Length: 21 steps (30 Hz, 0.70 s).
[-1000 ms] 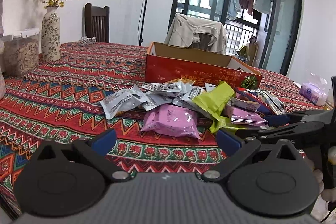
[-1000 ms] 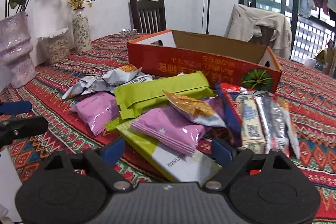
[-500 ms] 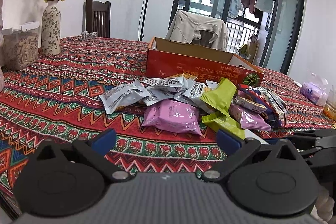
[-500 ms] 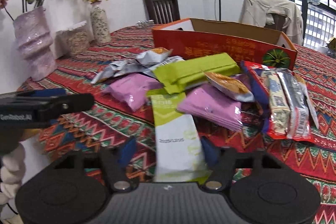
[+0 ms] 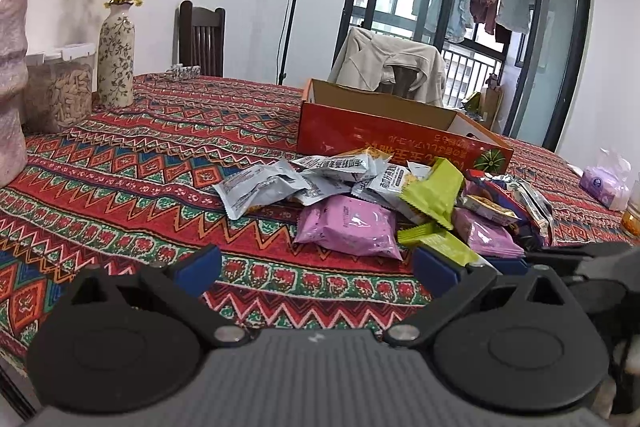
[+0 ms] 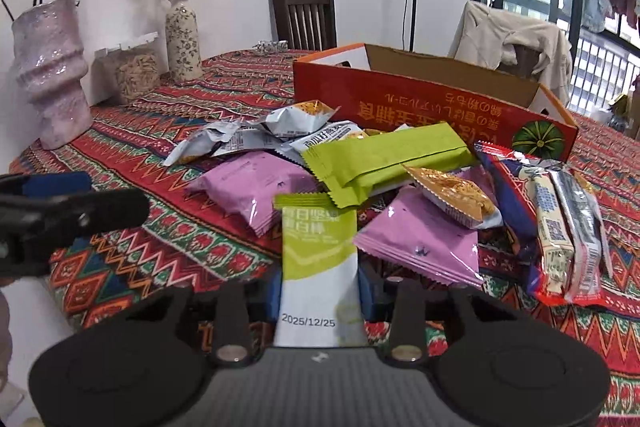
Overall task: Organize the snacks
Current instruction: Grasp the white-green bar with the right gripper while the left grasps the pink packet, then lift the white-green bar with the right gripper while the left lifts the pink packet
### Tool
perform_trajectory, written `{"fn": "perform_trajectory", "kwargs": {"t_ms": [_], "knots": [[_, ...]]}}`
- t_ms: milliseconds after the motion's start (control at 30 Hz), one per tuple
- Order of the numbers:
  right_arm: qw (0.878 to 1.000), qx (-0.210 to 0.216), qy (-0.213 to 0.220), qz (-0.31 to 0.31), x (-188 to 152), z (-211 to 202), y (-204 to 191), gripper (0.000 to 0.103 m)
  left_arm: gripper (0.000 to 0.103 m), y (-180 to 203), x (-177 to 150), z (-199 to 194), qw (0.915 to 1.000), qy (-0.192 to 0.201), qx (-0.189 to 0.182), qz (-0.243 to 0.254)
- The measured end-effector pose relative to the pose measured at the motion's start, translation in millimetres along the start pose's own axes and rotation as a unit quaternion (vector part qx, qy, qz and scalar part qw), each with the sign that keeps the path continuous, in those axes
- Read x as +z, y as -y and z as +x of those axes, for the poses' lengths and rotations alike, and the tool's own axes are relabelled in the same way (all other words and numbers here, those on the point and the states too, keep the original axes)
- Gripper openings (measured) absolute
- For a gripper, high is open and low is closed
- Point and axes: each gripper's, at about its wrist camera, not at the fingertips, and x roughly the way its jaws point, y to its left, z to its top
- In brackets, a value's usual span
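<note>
The right tongs (image 6: 319,291) are closing around the green-and-white snack bar (image 6: 318,259) at the pile's near edge. Pinch it squarely, then lift it clear toward the orange box (image 6: 432,107). The left tongs (image 5: 316,261) hover spread, empty.

In the right wrist view, the snack pile (image 6: 380,187) lies mid-frame on the tablecloth (image 6: 160,251), the open box (image 6: 432,103) directly behind it, two vases (image 6: 52,75) at left.
</note>
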Motion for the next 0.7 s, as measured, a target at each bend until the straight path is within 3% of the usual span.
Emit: {"fn": "perform_trajectory", "kwargs": {"t_ms": [467, 700], "knots": [[0.993, 0.013, 0.101, 0.053, 2.0, -58.2, 21.7, 0.035, 0.103, 11.9, 13.5, 25.9, 0.9995, -0.027, 0.018, 0.005], [0.987, -0.018, 0.141, 0.074, 0.8, -84.7, 42.2, 0.036, 0.103, 26.0, 24.7, 48.4, 0.9985, -0.043, 0.027, 0.019]]}}
